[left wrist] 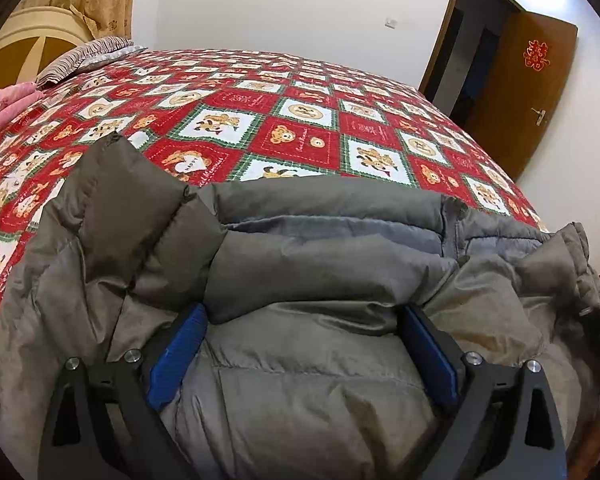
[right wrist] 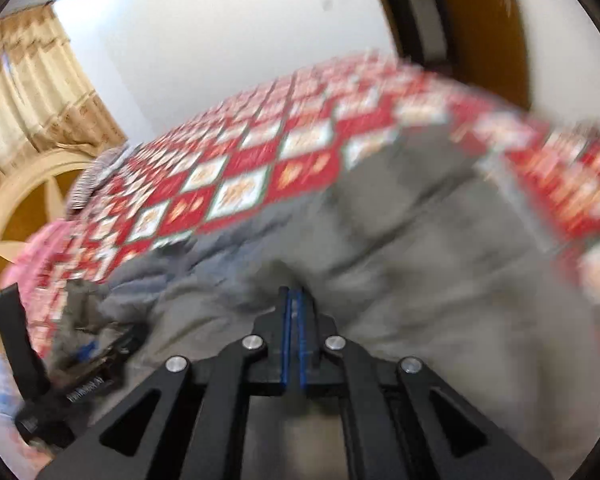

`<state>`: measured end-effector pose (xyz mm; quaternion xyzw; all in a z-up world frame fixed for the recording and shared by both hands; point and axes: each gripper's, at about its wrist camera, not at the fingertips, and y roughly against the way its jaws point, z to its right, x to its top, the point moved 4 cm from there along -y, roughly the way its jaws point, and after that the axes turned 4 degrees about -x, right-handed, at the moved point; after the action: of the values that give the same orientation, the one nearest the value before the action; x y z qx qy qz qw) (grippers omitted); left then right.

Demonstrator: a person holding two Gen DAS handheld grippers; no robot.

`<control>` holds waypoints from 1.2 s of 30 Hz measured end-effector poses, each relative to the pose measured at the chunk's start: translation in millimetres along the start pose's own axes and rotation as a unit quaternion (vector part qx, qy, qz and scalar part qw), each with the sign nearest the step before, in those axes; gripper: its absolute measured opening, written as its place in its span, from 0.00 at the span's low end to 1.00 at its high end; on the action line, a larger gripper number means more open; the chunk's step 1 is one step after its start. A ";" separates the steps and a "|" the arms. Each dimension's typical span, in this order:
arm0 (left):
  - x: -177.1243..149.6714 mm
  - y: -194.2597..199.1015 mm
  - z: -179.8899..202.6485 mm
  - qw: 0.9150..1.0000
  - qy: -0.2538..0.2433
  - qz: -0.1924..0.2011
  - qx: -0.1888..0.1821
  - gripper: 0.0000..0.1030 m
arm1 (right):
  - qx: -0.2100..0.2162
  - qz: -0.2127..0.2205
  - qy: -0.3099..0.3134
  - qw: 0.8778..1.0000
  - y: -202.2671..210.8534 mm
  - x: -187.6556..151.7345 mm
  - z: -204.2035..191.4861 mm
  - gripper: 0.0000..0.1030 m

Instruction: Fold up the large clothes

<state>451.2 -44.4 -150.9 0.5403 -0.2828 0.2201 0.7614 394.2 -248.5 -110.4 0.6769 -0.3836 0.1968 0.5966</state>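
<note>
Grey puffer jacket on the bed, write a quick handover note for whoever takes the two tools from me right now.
Left tool: open, its blue pads wide apart over the near part of the grey puffer jacket, gripping nothing.
Right tool: shut, pads together at a fold of the jacket; the blurred view does not show whether fabric is pinched.
The jacket lies rumpled at the near edge of the red patchwork bedspread, one sleeve turned in across it.
Done: no neat fold yet.
Left: flatten it, fold sleeves in, fold body over.

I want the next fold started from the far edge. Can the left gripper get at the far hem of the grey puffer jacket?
Probably yes: the left gripper is open over the grey puffer jacket, nothing blocking its far hem.
</note>
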 end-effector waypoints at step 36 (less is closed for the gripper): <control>-60.9 195.4 -93.3 0.993 0.076 0.077 -0.050 0.97 | -0.104 0.035 -0.027 0.994 68.5 -37.5 60.5 0.18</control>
<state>298.7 104.5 -79.1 0.4595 -0.2756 0.3045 0.7875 307.4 -295.4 -105.4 0.6020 -0.4414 0.1587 0.6462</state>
